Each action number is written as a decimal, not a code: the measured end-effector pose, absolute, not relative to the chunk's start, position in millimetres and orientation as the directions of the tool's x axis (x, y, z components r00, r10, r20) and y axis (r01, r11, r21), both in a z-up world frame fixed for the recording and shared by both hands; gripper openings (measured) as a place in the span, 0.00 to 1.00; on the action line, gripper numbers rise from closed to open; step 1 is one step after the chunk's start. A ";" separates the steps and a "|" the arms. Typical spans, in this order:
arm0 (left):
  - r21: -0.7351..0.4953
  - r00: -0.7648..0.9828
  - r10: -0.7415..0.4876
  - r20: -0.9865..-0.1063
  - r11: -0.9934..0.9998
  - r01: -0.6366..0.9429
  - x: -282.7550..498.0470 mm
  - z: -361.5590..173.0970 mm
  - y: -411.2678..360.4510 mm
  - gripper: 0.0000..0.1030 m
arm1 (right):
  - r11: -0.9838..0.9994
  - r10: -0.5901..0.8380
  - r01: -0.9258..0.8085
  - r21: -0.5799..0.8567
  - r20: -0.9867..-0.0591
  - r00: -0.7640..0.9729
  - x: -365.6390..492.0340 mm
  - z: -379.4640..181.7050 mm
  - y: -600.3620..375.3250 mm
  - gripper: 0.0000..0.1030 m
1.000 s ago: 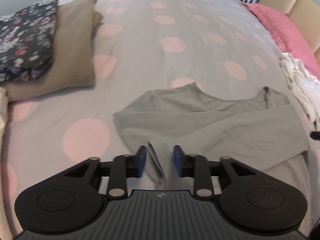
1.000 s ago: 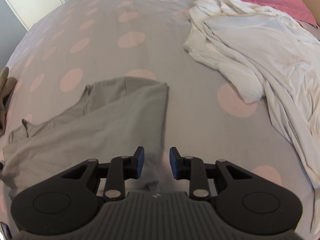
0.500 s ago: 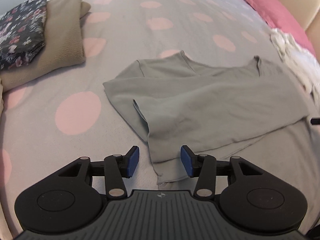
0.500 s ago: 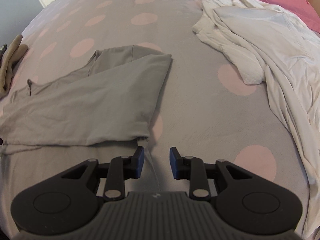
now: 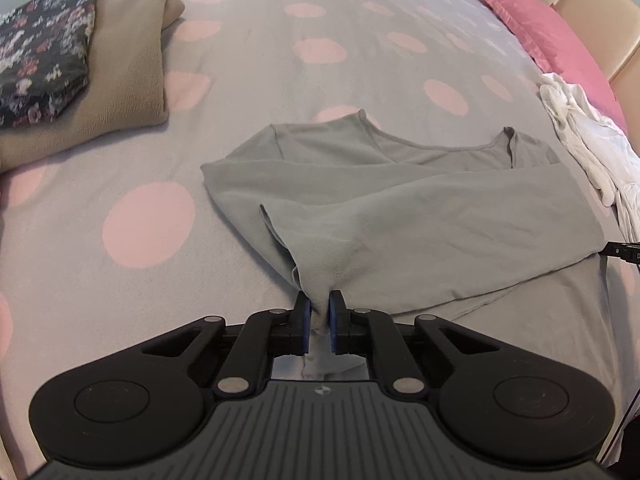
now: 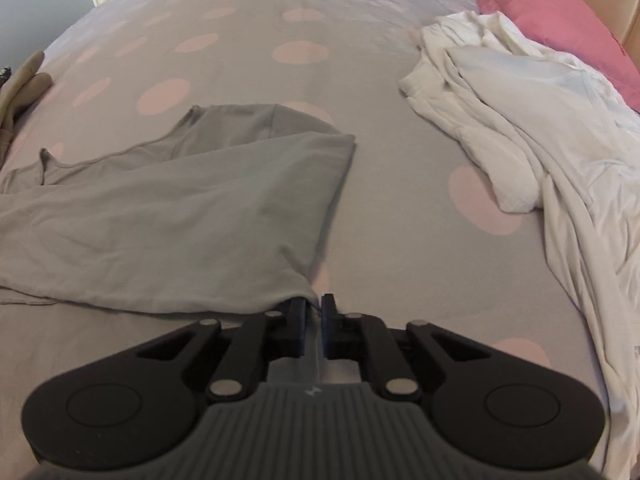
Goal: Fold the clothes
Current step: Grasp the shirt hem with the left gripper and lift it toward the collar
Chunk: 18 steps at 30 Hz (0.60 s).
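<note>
Grey top [image 5: 420, 216] lies spread across the spotted bedspread [image 5: 280, 80], near the foot-side edge, its neckline toward the far side and its long axis running left to right between the two tools. White garments [image 6: 520, 120] sit in a loose heap to its right beside a pink pillow [image 6: 560, 12], and a folded tan item [image 5: 128, 60] under a floral one [image 5: 40, 52] rests well to its left. Thin, soft and light, the fabric drapes and puckers where pulled, so it should be taken at hem corners. Left gripper [image 5: 319, 316] is clamped on a bunched pinch of the near left edge. Right gripper [image 6: 314, 320] has its jaws drawn nearly together at the near right corner, apparently nipping the fabric's edge.
</note>
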<state>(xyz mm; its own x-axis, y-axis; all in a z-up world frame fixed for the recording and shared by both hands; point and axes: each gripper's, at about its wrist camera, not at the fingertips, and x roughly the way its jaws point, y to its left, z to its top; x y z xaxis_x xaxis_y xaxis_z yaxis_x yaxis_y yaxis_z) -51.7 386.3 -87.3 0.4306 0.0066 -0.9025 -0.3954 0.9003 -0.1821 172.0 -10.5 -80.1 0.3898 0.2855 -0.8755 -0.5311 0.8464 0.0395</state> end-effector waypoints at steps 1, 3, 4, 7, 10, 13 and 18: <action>-0.179 0.417 0.006 -0.909 0.897 -0.404 -51.9 -90.4 387.6 0.06 | 0.850 0.290 -0.524 0.048 -0.874 0.390 173.3 -77.9 -12.2 0.08; -0.188 0.403 -0.007 -0.915 0.892 -0.411 -52.7 -96.2 390.1 0.06 | 0.858 0.298 -0.509 0.066 -0.872 0.389 175.8 -73.7 -15.7 0.08; -0.187 0.397 -0.009 -0.918 0.892 -0.412 -52.9 -97.6 390.5 0.06 | 0.862 0.302 -0.502 0.075 -0.870 0.389 177.0 -71.6 -17.4 0.08; -0.184 0.390 -0.011 -0.921 0.894 -0.408 -52.4 -95.3 390.7 0.07 | 0.872 0.314 -0.479 0.101 -0.866 0.389 180.8 -65.2 -22.6 0.09; -0.188 0.379 -0.025 -0.925 0.897 -0.400 -51.7 -90.6 390.7 0.12 | 0.881 0.327 -0.456 0.128 -0.861 0.390 184.5 -58.9 -27.8 0.10; -0.173 0.380 -0.009 -0.925 0.900 -0.399 -53.4 -77.2 394.3 0.13 | 0.888 0.339 -0.433 0.154 -0.856 0.390 188.3 -52.6 -32.9 0.14; -0.209 0.454 -0.009 -0.891 0.896 -0.392 -54.7 -51.9 401.9 0.25 | 0.884 0.373 -0.423 0.197 -0.842 0.389 193.2 -46.7 -26.8 0.14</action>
<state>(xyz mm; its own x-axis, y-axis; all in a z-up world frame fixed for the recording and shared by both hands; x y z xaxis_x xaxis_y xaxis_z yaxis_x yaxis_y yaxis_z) -54.7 401.9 -51.9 0.4539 -0.0090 -0.8910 -0.3921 0.8959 -0.2088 193.2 -26.8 -46.7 0.3887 0.3734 -0.8423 -0.4230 0.8845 0.1969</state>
